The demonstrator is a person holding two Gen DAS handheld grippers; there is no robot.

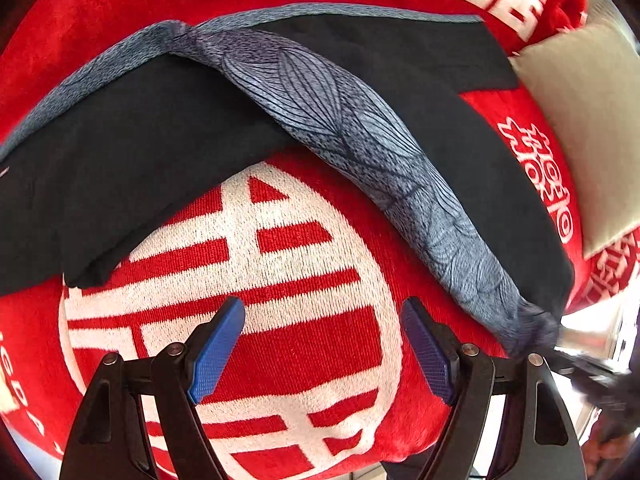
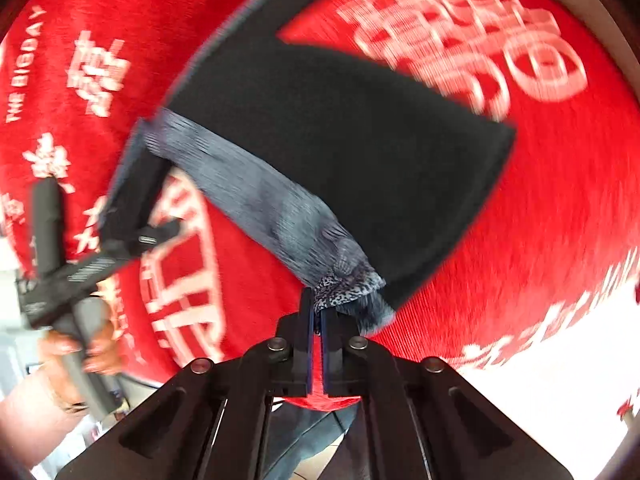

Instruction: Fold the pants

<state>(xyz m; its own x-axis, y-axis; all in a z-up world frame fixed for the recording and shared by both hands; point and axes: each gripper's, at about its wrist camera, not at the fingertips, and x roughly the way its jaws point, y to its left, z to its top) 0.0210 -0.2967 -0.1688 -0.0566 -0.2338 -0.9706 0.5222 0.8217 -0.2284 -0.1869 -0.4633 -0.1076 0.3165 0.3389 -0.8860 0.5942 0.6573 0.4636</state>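
The pants (image 1: 120,152) are black with a grey-blue leaf-patterned waistband (image 1: 340,120). They lie on a red blanket with white characters (image 1: 280,340). My left gripper (image 1: 324,320) is open and empty, hovering over the blanket just short of the pants. In the right wrist view my right gripper (image 2: 318,312) is shut on the end of the patterned waistband (image 2: 344,280), with the black fabric (image 2: 340,140) stretching away from it. The left gripper (image 2: 152,236) shows there at the left, held by a hand.
A beige cushion (image 1: 588,120) lies at the right on the blanket. The blanket's edge and a pale floor (image 2: 560,420) show at lower right in the right wrist view. The person's hand (image 2: 72,344) is at lower left.
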